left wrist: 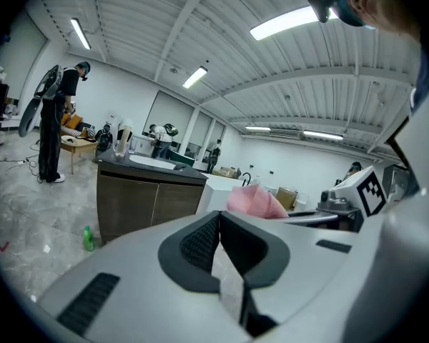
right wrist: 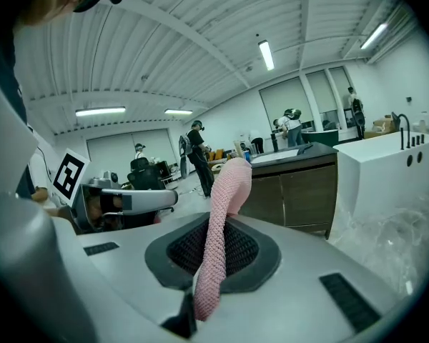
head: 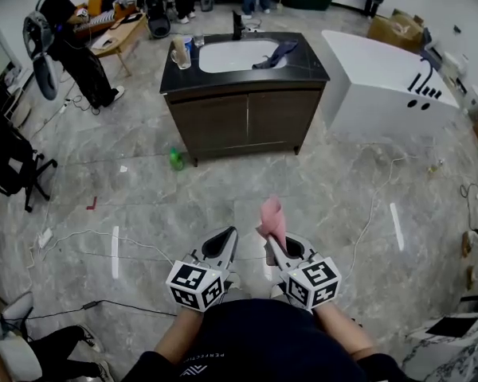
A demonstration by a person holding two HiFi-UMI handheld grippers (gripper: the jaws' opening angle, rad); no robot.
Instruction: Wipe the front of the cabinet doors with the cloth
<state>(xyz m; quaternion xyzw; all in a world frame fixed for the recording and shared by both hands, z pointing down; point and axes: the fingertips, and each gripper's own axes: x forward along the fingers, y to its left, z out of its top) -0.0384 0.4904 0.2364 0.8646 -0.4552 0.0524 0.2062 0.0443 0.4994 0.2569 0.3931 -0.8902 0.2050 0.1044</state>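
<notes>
Status: wipe not started yet, judging by the frames.

- R gripper [right wrist: 213, 252]: jaws clamped on a pink knit cloth [right wrist: 225, 191]. The cloth is pinched between the pads and its free end stands up above the jaws. It touches nothing else.
- L gripper [left wrist: 220, 245]: jaws closed pad to pad, nothing between them. It's held just beside the R one, low in front of the person's body.
- Target is a dark brown wood vanity cabinet w/ two doors [head: 247, 122], black top and white sink. It's well apart from both grippers, across bare grey marble floor [head: 319, 189]. Doors are shut, and no wet streak or wipe mark can be made out at this range.
- Green bottle [head: 176, 159] on the floor near the cabinet's left front corner. It could get in the way on approach.

Done: cloth in hand. Left: close the gap, put cloth on a door face, wipe both doors. So basically 0% of the actual wiping.
</notes>
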